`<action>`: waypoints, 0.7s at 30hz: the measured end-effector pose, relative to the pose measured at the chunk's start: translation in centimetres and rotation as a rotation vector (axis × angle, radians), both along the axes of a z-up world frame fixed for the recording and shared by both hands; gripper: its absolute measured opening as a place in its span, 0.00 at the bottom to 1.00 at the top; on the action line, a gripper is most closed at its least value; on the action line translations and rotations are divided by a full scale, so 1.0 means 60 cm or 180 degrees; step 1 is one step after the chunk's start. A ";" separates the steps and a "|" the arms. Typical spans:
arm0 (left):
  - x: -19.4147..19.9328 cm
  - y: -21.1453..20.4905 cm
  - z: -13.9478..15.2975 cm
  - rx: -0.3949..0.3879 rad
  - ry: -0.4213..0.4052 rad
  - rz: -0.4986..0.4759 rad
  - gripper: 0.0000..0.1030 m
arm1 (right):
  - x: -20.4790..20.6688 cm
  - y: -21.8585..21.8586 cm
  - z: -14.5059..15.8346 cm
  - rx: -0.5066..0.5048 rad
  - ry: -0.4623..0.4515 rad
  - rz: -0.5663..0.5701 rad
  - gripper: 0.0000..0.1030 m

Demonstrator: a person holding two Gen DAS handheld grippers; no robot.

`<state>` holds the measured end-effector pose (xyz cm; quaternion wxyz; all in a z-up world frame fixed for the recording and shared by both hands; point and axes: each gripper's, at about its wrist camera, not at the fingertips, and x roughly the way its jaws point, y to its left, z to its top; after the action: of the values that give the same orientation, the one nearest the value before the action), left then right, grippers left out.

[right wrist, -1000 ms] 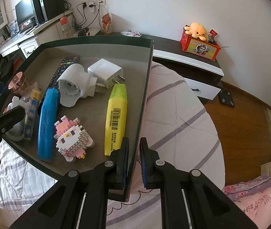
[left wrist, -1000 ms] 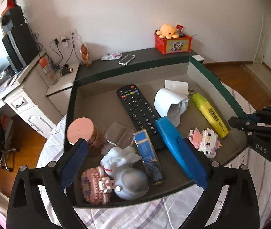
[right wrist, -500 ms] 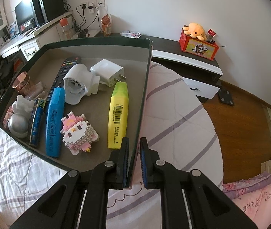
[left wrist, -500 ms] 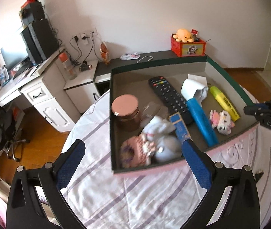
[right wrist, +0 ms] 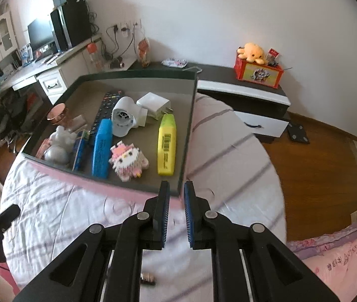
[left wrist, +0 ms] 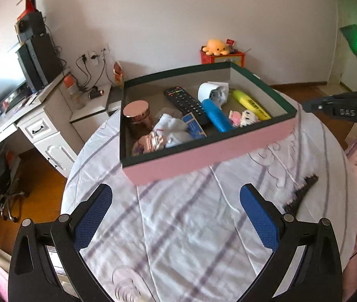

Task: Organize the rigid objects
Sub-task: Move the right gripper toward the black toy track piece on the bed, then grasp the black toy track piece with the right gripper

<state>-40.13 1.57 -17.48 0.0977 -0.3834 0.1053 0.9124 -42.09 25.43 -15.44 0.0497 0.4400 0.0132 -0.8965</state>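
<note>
One tool (right wrist: 177,191) pinches the box (right wrist: 187,136) wall; the other (left wrist: 175,216) gapes.

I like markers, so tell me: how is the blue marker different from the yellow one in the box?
The blue marker is blue with dark print; the yellow marker is yellow with a barcode label. The blue marker lies mid-box beside the remote; the yellow marker lies nearest the right wall of the box. Both are chunky, capped and lie flat.
</note>
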 end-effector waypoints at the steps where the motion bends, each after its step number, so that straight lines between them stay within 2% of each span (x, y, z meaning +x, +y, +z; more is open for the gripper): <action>1: 0.007 -0.004 0.000 0.0002 0.0013 0.0047 1.00 | 0.017 0.004 0.003 -0.0014 0.0032 -0.0022 0.13; 4: 0.019 -0.029 0.006 0.0099 0.0027 0.0178 0.99 | 0.059 0.008 0.005 -0.0017 0.0100 -0.0061 0.25; 9: 0.017 -0.067 0.010 0.0141 0.0030 0.0291 1.00 | 0.118 -0.008 -0.006 -0.0084 0.0114 -0.0090 0.27; 12: -0.008 -0.096 0.008 0.0204 -0.0038 0.0433 1.00 | 0.144 -0.030 -0.025 -0.0144 0.0083 -0.0123 0.43; 13: -0.014 -0.102 0.007 0.0201 -0.0045 0.0443 1.00 | 0.156 -0.037 -0.033 -0.0197 0.0068 -0.0158 0.49; 17: -0.040 -0.125 0.003 0.0054 -0.0078 0.0455 0.99 | 0.178 -0.051 -0.061 -0.0472 0.0003 -0.0339 0.52; 20: -0.048 -0.136 0.002 0.0077 -0.0082 0.0356 1.00 | 0.187 -0.058 -0.078 -0.0728 0.0000 -0.0574 0.62; 21: -0.051 -0.139 0.002 0.0066 -0.0091 0.0319 1.00 | 0.186 -0.062 -0.083 -0.0766 -0.0020 -0.0625 0.62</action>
<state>-43.18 -6.76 -17.37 0.0573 -0.4001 0.0751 0.9116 -30.95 21.72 -20.44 0.0142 0.4328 -0.1375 -0.8908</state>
